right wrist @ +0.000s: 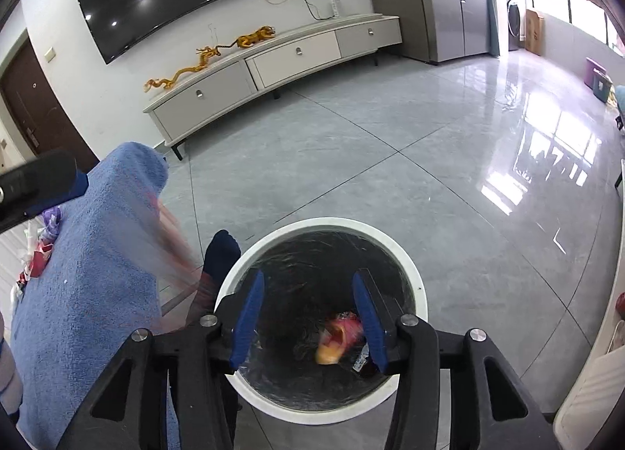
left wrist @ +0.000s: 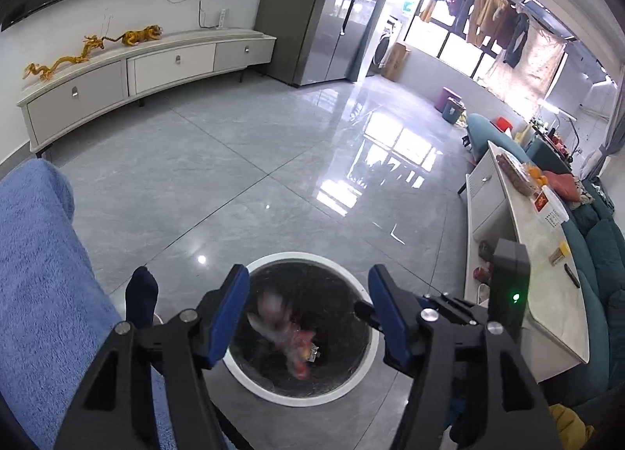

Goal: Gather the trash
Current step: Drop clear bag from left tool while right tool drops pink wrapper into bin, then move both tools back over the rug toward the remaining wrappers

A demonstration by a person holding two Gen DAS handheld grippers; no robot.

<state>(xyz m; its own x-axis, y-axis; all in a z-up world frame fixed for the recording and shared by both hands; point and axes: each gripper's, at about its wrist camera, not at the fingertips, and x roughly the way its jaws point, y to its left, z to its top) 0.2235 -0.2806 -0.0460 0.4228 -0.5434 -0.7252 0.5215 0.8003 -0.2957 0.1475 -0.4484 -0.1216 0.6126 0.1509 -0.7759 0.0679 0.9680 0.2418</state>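
Above the white-rimmed bin on the floor, the left gripper and right gripper both hang spread and empty. Blurred wrappers lie inside the bin, so that drop looks done; more trash seems left beside the blue towel.

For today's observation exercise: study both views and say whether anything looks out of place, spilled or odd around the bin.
Nothing is spilled: the floor around the bin looks clean, and wrappers lie inside it. One oddity: a blurred wrapper in the left view, seemingly falling in. Both tongs are open and empty.
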